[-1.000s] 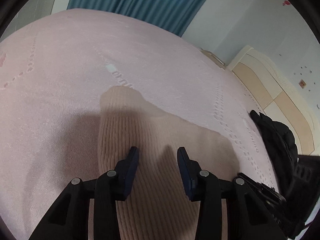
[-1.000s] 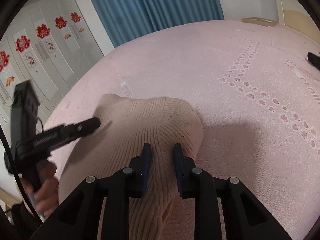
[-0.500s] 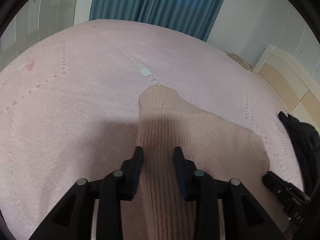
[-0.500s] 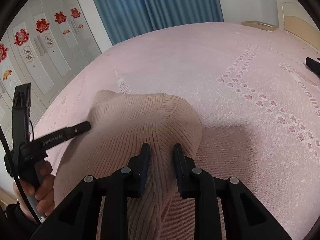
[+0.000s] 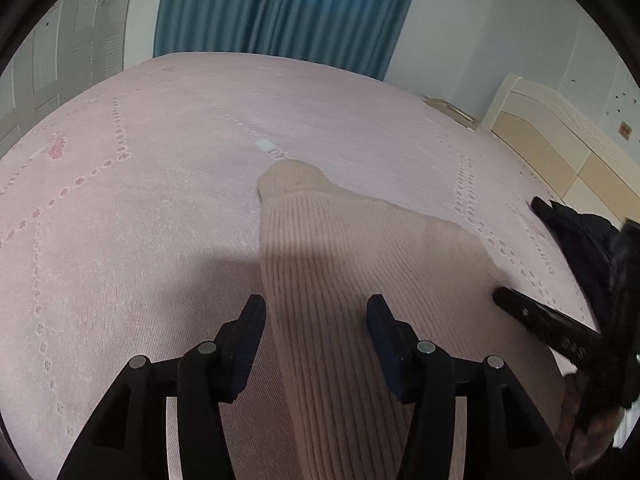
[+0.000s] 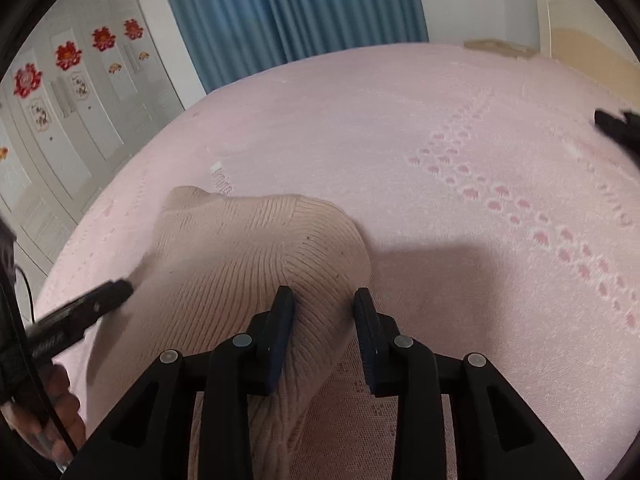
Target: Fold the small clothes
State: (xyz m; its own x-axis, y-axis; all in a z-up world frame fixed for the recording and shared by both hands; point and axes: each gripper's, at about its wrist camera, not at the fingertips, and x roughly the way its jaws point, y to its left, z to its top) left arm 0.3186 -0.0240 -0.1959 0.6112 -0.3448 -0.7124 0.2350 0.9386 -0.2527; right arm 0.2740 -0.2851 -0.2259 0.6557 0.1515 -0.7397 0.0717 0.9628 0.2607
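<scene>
A beige ribbed knit garment (image 5: 352, 264) lies folded on the pink bedspread (image 5: 140, 208). My left gripper (image 5: 316, 320) is open just above its near left part, with the fabric passing under the jaws. The garment also shows in the right wrist view (image 6: 248, 256). My right gripper (image 6: 324, 312) is open over its right edge and holds nothing. The right gripper's tip (image 5: 532, 316) shows at the right of the left wrist view; the left gripper's tip (image 6: 92, 304) shows at the left of the right wrist view.
A black garment (image 5: 580, 236) lies at the bed's right side near a cream headboard (image 5: 560, 148). Blue curtains (image 6: 288, 12) hang beyond the bed. White wardrobe doors with red flower stickers (image 6: 68, 56) stand at the left.
Both grippers have opened and let go of the knit garment, which now lies on the bed. The left gripper had closed on it half a second ago.
</scene>
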